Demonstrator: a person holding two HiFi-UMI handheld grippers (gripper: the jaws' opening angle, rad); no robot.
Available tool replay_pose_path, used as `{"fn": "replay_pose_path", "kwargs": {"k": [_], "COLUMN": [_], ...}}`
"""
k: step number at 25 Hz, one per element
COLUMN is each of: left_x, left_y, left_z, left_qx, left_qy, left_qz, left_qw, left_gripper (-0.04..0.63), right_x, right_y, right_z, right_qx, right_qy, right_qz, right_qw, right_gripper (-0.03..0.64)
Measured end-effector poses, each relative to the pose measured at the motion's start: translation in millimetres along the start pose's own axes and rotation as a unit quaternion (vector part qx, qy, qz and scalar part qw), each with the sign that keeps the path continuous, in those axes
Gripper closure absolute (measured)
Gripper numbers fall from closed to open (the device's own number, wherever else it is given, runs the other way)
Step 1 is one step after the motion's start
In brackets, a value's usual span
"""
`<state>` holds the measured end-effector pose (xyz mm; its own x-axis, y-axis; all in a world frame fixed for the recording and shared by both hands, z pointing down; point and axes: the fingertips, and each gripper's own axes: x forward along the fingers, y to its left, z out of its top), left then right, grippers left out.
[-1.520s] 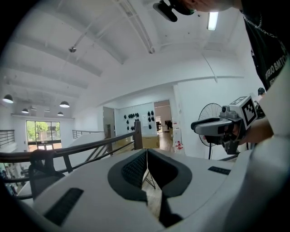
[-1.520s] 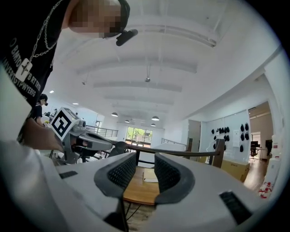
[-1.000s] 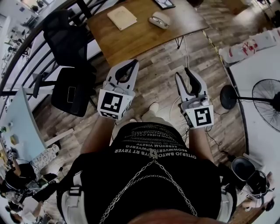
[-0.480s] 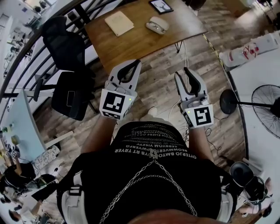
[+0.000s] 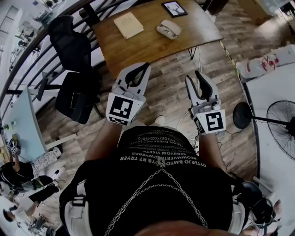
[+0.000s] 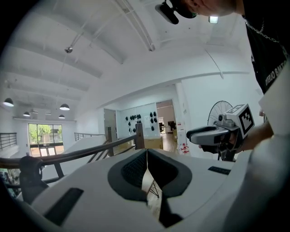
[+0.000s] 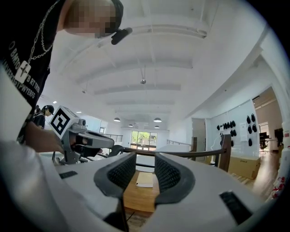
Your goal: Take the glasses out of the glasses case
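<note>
1. My right gripper (image 7: 145,159) fills the bottom of the frame, its 2 jaws apart and gripping nothing.
2. Through the gap I see a wooden table (image 7: 136,199) bearing a tan booklet (image 7: 145,179).
3. The left gripper (image 7: 106,142) shows at middle left.

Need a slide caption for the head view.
Left gripper and right gripper, empty, short of the table bearing the glasses case.

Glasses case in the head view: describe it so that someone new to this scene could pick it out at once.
Find the wooden table at the top of the head view, ahead of the person. Three things lie on its far half. The glasses case sits right of the flat tan notebook and just nearer than the dark-framed picture. It alone is pale, rounded and oblong rather than flat and square-cornered.
</note>
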<state>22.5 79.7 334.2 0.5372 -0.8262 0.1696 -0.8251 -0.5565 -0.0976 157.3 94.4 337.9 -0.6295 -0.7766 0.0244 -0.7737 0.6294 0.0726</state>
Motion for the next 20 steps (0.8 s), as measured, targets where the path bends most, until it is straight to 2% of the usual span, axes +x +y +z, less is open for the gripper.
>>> {"fn": "replay_pose_path", "kwargs": {"k": [8, 13, 20], "left_x": [-12.8, -12.1, 0.5], "left_y": [11.7, 15.8, 27.6], "left_z": [-21.7, -21.1, -13.7], "left_qx": [-0.019, -0.017, -0.005], "left_qy": [0.022, 0.020, 0.011], "left_qz": [0.024, 0.015, 0.007], "left_qw": [0.9993, 0.9995, 0.9999], "left_gripper": [0.566, 0.566, 0.566], "right_x": [17.0, 18.3, 31.0], "right_y": [14.8, 14.9, 7.5], "right_z": [-2.1, -6.7, 2.0], "right_qx": [0.008, 0.014, -0.003], "right_qy": [-0.007, 0.006, -0.002], "right_qz": [0.034, 0.027, 0.022], "right_qw": [0.999, 1.000, 1.000], "right_gripper": [0.499, 0.499, 0.499]}}
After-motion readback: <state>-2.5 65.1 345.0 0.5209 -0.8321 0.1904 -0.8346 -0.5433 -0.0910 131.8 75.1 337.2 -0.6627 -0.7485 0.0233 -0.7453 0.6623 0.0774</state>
